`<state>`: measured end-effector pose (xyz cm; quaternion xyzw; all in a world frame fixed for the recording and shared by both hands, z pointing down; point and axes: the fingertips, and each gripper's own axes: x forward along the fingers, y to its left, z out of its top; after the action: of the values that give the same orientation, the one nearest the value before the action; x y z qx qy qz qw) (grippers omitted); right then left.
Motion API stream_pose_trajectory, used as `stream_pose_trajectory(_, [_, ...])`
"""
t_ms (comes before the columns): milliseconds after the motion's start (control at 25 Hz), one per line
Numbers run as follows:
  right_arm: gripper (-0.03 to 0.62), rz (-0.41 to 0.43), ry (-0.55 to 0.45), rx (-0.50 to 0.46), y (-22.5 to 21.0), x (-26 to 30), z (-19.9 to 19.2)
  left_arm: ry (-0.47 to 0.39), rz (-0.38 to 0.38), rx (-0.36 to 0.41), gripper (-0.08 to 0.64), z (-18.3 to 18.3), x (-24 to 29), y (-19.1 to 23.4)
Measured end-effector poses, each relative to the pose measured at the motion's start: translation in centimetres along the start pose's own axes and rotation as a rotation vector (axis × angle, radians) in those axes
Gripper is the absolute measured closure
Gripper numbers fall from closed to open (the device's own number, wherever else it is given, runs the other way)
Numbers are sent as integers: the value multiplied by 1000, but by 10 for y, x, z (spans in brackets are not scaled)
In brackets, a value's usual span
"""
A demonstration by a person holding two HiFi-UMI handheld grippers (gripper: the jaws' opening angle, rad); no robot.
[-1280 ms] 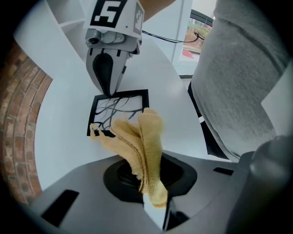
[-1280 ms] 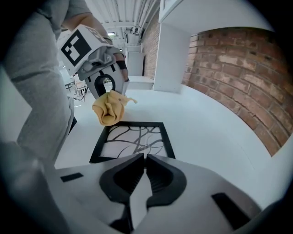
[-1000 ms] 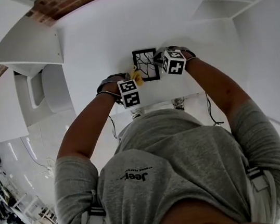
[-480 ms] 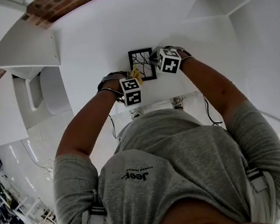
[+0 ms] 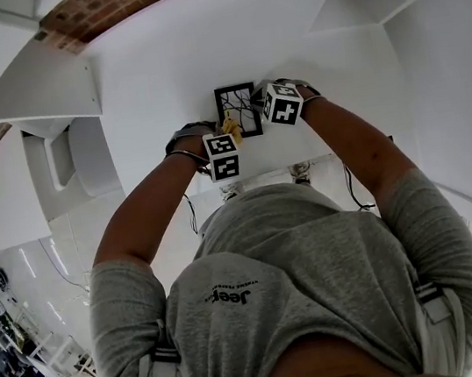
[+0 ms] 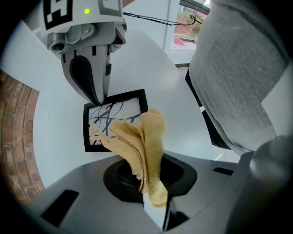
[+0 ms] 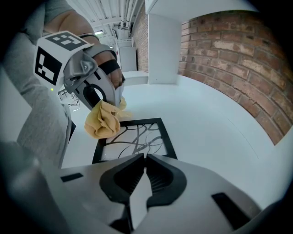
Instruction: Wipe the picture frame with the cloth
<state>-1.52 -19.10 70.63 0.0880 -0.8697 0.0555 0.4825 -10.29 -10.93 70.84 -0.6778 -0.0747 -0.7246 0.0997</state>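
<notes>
Jaws, left gripper [image 6: 150,189]: shut tight on a yellow cloth [image 6: 141,145], which stands up out of them in bunched folds. The cloth's loose end reaches over the lower right corner of the picture frame [image 6: 114,114] in the left gripper view; whether it presses on the glass cannot be told.

Jaws, right gripper [image 7: 144,160]: closed together with nothing between them. Their tips are set at the frame's near edge, at the bottom centre of the right gripper view. The left gripper view shows those same tips resting on the frame's upper edge.

Picture frame: black border, white sheet with dark branching lines. It lies flat on a white table [image 5: 163,62], at the upper middle of the head view between the two grippers.

Surroundings: a brick wall [image 7: 229,55] runs along the table's far side, at the right of the right gripper view. The person's grey shirt [image 5: 296,289] fills the lower half of the head view.
</notes>
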Motion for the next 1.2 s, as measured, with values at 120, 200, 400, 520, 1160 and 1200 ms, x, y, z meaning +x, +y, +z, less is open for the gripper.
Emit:
stream_pose_trajectory(120, [561, -1, 0, 1, 0, 1, 0, 5, -7, 6, 479, 0, 1, 0])
stream_pose_trajectory(200, [561, -2, 1, 0, 0, 0, 0, 4, -8, 6, 479, 1, 1, 1])
stream_pose_trajectory(400, [561, -5, 0, 2, 0, 1, 0, -1, -6, 1, 479, 2, 1, 1])
stream_pose_trajectory(520, [561, -7, -2, 3, 1, -1, 1, -9, -8, -8, 479, 2, -2, 1])
stream_pose_trajectory(1160, [561, -19, -8, 10, -1, 3, 0, -68, 5, 4, 479, 52, -4, 15])
stream_pose_trajectory(1200, [561, -20, -8, 10, -1, 3, 0, -72, 7, 9, 479, 57, -4, 16])
